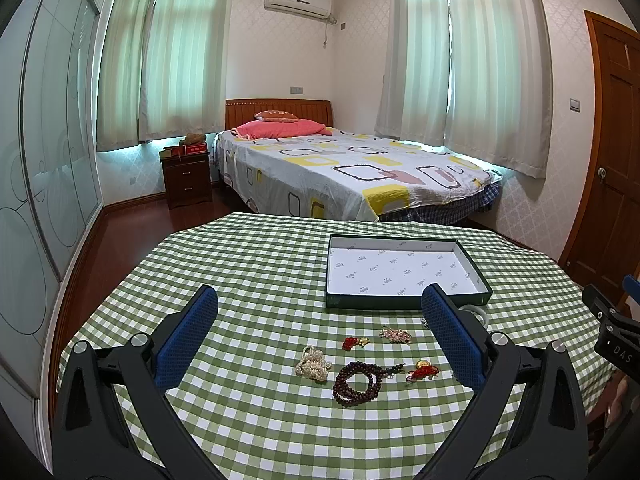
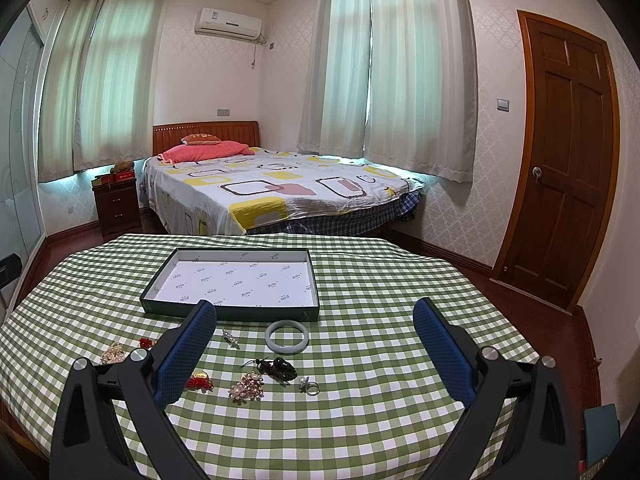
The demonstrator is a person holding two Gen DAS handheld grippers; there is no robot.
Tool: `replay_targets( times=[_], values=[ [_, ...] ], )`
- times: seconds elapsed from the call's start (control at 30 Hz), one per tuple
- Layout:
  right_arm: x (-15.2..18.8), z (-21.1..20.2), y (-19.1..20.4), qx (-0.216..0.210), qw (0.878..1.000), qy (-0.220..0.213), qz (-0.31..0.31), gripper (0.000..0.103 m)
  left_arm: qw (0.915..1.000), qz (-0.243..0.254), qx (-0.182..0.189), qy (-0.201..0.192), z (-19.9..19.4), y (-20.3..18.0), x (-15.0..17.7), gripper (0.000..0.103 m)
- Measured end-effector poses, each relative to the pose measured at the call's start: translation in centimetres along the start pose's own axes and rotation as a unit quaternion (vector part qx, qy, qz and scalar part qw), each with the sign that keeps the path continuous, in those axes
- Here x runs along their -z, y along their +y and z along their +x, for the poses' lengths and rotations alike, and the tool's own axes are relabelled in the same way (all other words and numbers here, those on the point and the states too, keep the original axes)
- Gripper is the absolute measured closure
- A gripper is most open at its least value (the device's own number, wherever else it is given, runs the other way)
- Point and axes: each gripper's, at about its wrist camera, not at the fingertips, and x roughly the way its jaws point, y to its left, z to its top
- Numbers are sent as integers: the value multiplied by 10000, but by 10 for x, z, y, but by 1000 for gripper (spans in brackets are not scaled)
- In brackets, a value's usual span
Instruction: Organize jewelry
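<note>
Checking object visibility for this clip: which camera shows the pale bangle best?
The right wrist view. There the pale bangle lies whole on the checked cloth, just in front of the open box, with nothing covering it. In the left wrist view only a sliver of it shows behind a finger of the left hand-held gripper.

Daylight enters my views through the drawn curtains (image 1: pixel 168 60), soft and greenish. The counter (image 2: pixel 360 420) is evenly lit and sharp, with faint shadows. Fisheye distortion bends the door (image 2: pixel 568 160); corners are vignetted black.
</note>
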Motion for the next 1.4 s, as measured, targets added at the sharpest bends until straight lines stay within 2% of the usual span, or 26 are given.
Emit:
replay_targets(
  times=[1.4],
  values=[
    [3, 0, 3, -11, 10000, 30, 11, 7, 9999, 20, 15, 110, 4, -3, 7, 4]
  ],
)
